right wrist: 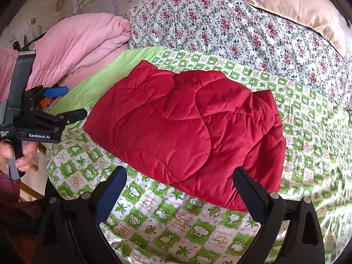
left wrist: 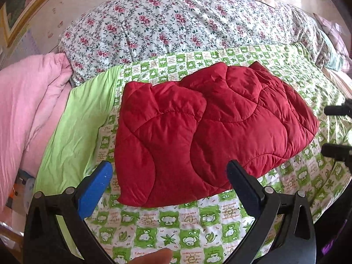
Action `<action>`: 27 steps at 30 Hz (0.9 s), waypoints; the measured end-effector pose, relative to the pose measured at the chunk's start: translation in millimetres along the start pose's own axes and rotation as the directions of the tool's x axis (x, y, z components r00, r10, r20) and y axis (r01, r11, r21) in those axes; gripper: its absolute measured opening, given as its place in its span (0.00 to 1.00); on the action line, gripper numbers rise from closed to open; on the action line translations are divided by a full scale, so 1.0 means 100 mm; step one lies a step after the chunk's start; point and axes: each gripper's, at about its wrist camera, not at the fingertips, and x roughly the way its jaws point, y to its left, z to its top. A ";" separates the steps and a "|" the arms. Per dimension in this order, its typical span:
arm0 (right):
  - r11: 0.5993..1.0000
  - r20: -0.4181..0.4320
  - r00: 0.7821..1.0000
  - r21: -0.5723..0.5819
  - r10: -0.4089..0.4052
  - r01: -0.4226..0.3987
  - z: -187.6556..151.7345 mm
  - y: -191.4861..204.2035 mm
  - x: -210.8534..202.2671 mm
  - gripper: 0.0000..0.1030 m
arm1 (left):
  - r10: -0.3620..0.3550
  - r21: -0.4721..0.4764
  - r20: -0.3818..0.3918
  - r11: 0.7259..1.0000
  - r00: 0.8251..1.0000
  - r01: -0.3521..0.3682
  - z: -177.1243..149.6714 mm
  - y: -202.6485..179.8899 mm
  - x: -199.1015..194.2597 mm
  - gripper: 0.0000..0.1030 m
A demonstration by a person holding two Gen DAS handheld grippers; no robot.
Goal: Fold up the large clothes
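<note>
A red quilted padded garment (left wrist: 209,127) lies folded into a compact bundle on the green-and-white patterned bedsheet (left wrist: 176,226); it also shows in the right wrist view (right wrist: 187,132). My left gripper (left wrist: 170,171) is open and empty, its fingertips just above the bundle's near edge. It also shows at the left of the right wrist view (right wrist: 72,103), held in a hand. My right gripper (right wrist: 180,176) is open and empty at the bundle's near edge. Its fingertips (left wrist: 334,129) show at the right edge of the left wrist view.
A floral quilt (left wrist: 176,22) lies folded along the back of the bed. A pink duvet (left wrist: 28,110) is piled at the left. A beige pillow (right wrist: 297,6) rests on the quilt. A plain green sheet strip (left wrist: 81,123) lies left of the garment.
</note>
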 end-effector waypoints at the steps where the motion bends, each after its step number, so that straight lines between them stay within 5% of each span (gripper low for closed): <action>1: 1.000 -0.001 1.000 0.000 0.005 -0.005 0.02 -0.02 0.00 0.97 | 0.001 0.008 0.000 1.000 1.000 -0.001 0.01 -0.02 0.01 1.00; 27: 1.000 -0.046 0.999 0.026 0.006 -0.005 0.03 -0.21 0.24 0.97 | 0.013 0.049 -0.043 0.999 0.999 -0.011 0.06 -0.15 0.26 1.00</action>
